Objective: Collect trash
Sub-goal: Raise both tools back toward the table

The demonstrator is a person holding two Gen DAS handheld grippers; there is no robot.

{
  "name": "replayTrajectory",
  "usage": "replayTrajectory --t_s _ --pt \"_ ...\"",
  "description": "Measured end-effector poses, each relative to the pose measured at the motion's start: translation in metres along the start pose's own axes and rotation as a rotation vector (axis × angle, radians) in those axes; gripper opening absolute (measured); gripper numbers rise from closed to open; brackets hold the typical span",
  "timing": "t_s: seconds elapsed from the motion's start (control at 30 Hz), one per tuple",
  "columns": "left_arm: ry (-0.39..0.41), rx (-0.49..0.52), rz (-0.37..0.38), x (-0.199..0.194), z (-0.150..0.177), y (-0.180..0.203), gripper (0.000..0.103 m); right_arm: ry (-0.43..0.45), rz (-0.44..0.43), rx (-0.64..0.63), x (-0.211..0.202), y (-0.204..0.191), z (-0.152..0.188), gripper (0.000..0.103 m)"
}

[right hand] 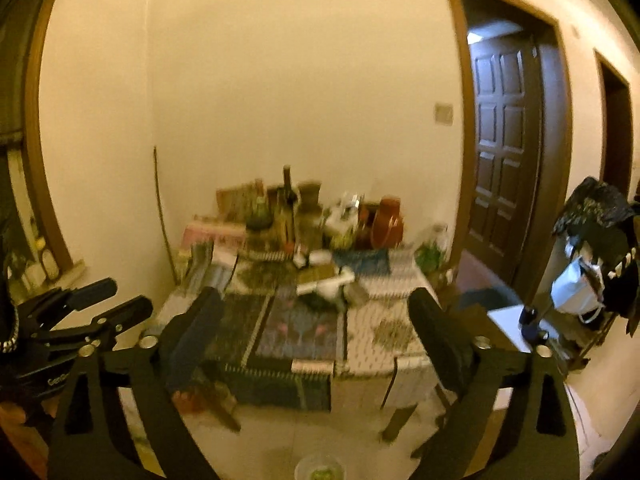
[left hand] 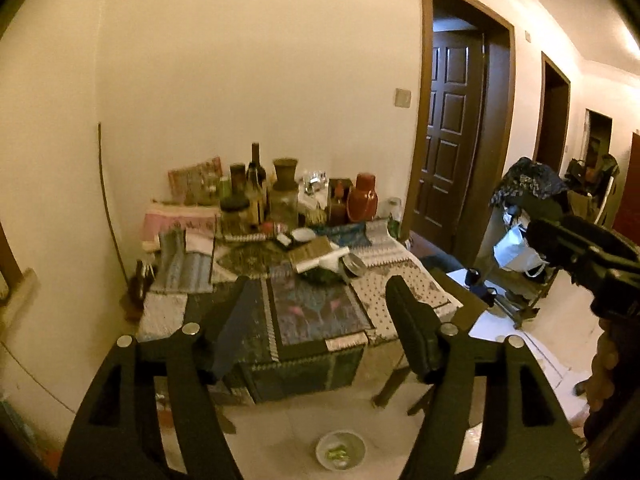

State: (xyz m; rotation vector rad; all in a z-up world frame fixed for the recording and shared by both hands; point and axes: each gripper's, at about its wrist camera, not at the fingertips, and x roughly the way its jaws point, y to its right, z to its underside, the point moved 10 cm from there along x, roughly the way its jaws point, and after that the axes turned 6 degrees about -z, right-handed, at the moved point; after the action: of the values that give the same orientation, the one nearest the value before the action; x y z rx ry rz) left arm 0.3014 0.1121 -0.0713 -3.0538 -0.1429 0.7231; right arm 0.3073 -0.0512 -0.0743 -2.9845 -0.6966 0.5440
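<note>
A cluttered table point(left hand: 400, 280) with a patterned cloth stands ahead against the wall. Crumpled white paper and wrappers point(left hand: 324, 258) lie near its middle, beside a round tin lid point(left hand: 353, 265); they also show blurred in the right wrist view point(right hand: 330, 282). A small white bowl with green scraps point(left hand: 340, 449) sits on the floor in front of the table. My left gripper point(left hand: 322, 316) is open and empty, well short of the table. My right gripper point(right hand: 316, 322) is open and empty too; it also shows at the right edge of the left wrist view point(left hand: 576, 240).
Bottles, jars and a red jug point(left hand: 362, 202) crowd the table's back. A chair point(left hand: 472, 308) stands at the table's right. A rack with bags and a face mask point(left hand: 518, 254) stands further right. Dark wooden doors point(left hand: 452, 128) line the right wall.
</note>
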Motion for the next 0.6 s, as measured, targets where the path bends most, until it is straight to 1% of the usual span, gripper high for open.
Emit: replayTrajectory --t_s 0.03,0.07,0.1,0.13,0.2,0.3,0.47,0.6 --pt "0.006 0.006 -0.007 0.002 -0.003 0.000 0.075 0.007 0.001 0.000 0.002 0.002 -0.002 0.103" --pt "0.010 0.007 -0.015 0.003 -0.004 0.000 0.088 0.006 0.002 -0.003 0.006 0.004 -0.004 0.103" --pt "0.022 0.004 -0.026 0.006 -0.007 -0.001 0.092 0.003 0.004 -0.007 0.010 0.004 -0.005 0.103" --pt "0.038 -0.003 -0.034 0.010 -0.009 -0.002 0.094 0.001 0.007 -0.009 0.016 0.007 -0.005 0.103" --pt "0.048 -0.011 -0.045 0.017 -0.012 -0.002 0.094 0.004 0.013 -0.012 0.026 0.012 -0.004 0.103" --pt "0.035 -0.015 -0.056 0.038 -0.017 0.000 0.094 -0.008 0.005 -0.014 0.043 0.022 -0.001 0.103" --pt "0.020 -0.020 -0.087 0.084 -0.035 0.006 0.094 -0.049 -0.054 0.000 0.077 0.045 -0.002 0.103" --pt "0.000 -0.028 -0.106 0.126 -0.055 0.014 0.094 -0.096 -0.074 0.021 0.116 0.077 -0.013 0.103"
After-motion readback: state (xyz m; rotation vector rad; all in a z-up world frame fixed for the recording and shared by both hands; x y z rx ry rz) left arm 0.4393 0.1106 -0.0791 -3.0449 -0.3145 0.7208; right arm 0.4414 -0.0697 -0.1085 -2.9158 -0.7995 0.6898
